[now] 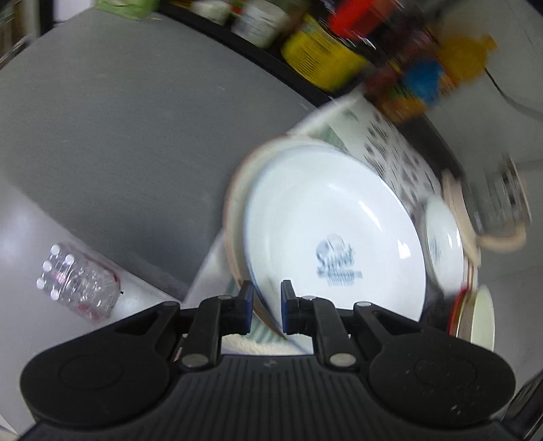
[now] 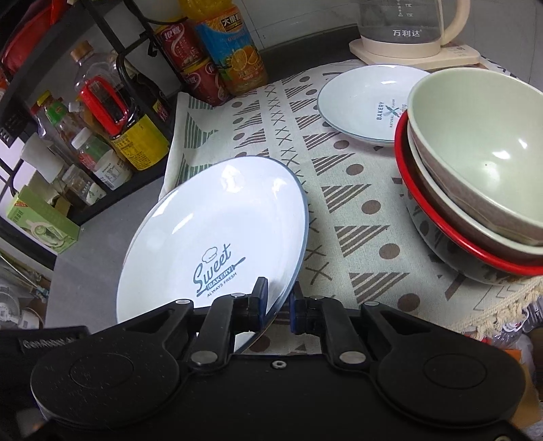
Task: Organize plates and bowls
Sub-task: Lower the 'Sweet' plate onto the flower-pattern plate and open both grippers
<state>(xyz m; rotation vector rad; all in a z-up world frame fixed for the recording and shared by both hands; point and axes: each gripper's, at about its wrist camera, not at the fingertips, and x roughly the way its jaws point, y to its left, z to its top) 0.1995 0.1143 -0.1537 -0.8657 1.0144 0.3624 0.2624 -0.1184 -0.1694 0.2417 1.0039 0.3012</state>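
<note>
My right gripper [image 2: 277, 302] is shut on the rim of a white "Sweet Bakery" plate [image 2: 210, 244] and holds it tilted above the patterned cloth [image 2: 339, 203]. A smaller white "Bakery" plate [image 2: 366, 105] lies on the cloth at the back. Three stacked bowls [image 2: 475, 176], pale green on top and red-rimmed at the bottom, stand at the right. In the blurred left wrist view, my left gripper [image 1: 266, 307] straddles the rim of the same white plate [image 1: 332, 234]; a beige plate edge [image 1: 234, 217] shows behind it. The small plate [image 1: 441, 241] and bowls [image 1: 475, 315] show at the right.
A black rack [image 2: 101, 101] with bottles, jars and oil stands at the left on the grey counter [image 2: 101, 264]. Two drink bottles [image 2: 220, 51] stand at the cloth's back edge. A glass kettle [image 2: 407, 27] sits at the back right. A pack of water bottles [image 1: 78, 285] lies below the counter.
</note>
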